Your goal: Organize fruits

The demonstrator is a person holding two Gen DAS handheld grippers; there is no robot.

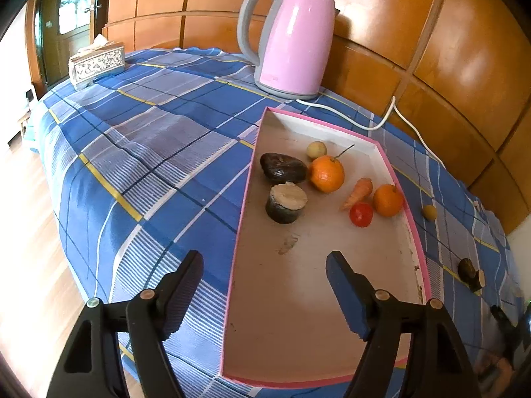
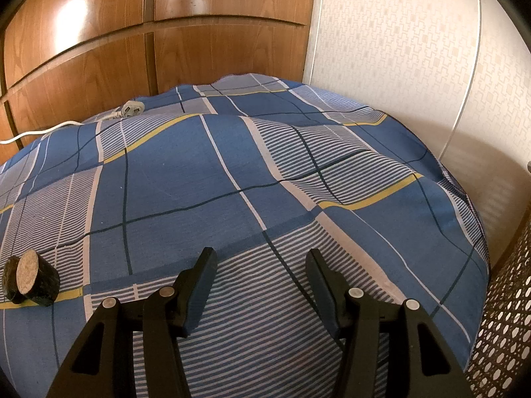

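Left wrist view: shallow pink-rimmed tray (image 1: 247,179) lying on a blue plaid cloth (image 1: 149,152) over the worktop, holding seven pieces — two oranges (image 1: 326,173) (image 1: 387,199), one small carrot (image 1: 358,192) between them, one red tomato (image 1: 361,214) just beside the nearer orange, one small yellowish round fruit (image 1: 316,149) toward the far wall, one dark avocado-like piece (image 1: 282,165), and one dark cut cylinder with a pale flat top (image 1: 286,202). Outside the tray, on the cloth to its right: one small yellow fruit (image 1: 429,212) and one dark cut piece (image 1: 469,270). Left claw (image 1: 265,265) hanging above the tray's near end, jaws spread wide, nothing between them. Likely step: a piece just set down in the tray, or a fresh reach beginning — not certain which.

Right wrist view: right claw (image 2: 260,262) hovering over bare cloth, jaws parted, empty. Same dark cut piece at the lower left (image 2: 31,282), well apart from the jaws.

Next move, judged: swinging a claw to one of the two stray pieces, closing gently on it, carrying it into the tray.

Further out: one pink kettle (image 1: 292,39) with white cord (image 1: 381,122) and plug (image 2: 131,108), one tissue box (image 1: 96,63), wood panelling behind.
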